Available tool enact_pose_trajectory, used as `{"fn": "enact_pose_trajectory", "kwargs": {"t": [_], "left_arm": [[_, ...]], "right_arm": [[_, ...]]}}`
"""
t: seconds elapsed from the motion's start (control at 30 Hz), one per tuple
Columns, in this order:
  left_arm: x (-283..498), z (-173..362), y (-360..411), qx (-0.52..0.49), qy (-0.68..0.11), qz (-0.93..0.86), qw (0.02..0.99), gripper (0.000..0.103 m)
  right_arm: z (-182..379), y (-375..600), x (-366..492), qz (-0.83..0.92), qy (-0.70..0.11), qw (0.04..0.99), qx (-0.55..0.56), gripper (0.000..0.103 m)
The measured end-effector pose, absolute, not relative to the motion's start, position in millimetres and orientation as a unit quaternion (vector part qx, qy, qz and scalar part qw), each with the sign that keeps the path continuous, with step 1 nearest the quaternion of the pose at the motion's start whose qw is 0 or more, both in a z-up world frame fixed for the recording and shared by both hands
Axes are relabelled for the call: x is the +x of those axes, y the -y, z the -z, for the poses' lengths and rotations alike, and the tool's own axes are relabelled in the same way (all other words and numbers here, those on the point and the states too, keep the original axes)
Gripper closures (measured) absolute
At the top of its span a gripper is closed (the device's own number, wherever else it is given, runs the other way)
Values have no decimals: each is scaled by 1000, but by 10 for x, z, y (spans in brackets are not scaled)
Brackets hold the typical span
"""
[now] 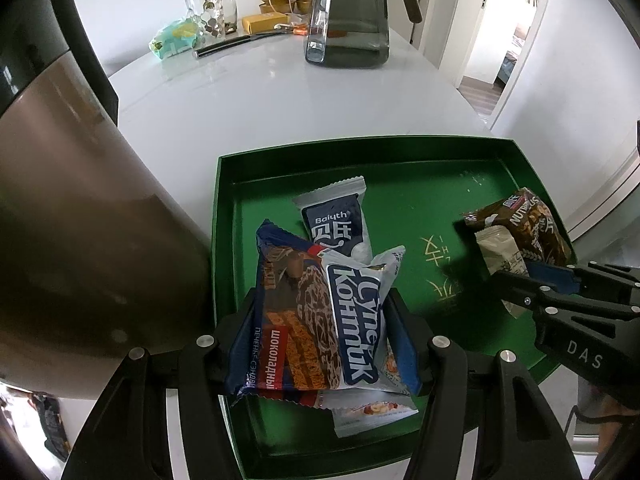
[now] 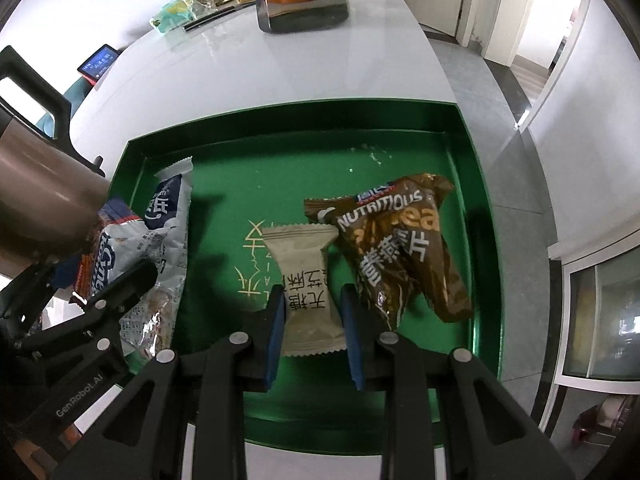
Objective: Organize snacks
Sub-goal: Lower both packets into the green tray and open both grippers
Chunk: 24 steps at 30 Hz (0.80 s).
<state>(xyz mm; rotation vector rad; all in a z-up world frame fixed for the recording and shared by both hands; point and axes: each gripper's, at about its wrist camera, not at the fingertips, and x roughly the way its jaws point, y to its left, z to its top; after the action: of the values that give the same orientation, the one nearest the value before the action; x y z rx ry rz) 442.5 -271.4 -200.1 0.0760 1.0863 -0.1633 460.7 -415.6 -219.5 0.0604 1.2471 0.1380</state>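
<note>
Seemingly both hands are lowering snacks into the green tray (image 1: 224, 208) on the white table (image 1: 240, 100). From the left wrist, the left gripper (image 1: 320, 332) is clamped around a blue chocolate biscuit pack (image 1: 288, 312) with a white-and-blue wrapper (image 1: 356, 312) stacked against it; both hang over the tray's near left corner, above a white bar (image 1: 340, 216) lying flat, and another packet peeks out beneath, though I cannot tell whether it is gripped too. From the right wrist, the right gripper (image 2: 314, 332) is pinched tight on a beige candy packet (image 2: 308, 280), just beside a crumpled brown oat packet (image 2: 400, 248) lying on the tray's right side. To do this well, I would bring each load close to the tray floor before letting go, keep the left bundle level so nothing slips out, and set the beige packet clear of the brown one.
</note>
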Motion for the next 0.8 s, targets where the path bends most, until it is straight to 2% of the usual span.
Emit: {"fn": "enact_pose_trajectory", "kwargs": {"t": [0.63,0.67,0.7,0.77,0.8], "left_arm": [[4437,1990,2722,37,-526,66,847,47],[4434,1991,2733,40,-527,66,846,47],[4431,1994,2744,44,-528,66,845,45],[4426,2001,2763,46,-529,69,845,36],[4424,2003,2770,48,-529,69,845,33]], "right_arm": [[2268,4247,4678,-61,-602,794,66,80],[2266,4257,4673,-61,-601,794,69,65],[2257,4266,4664,-61,-600,794,72,40],[2223,4276,4646,-63,-597,796,76,18],[2204,4276,4642,-64,-595,798,76,17]]}}
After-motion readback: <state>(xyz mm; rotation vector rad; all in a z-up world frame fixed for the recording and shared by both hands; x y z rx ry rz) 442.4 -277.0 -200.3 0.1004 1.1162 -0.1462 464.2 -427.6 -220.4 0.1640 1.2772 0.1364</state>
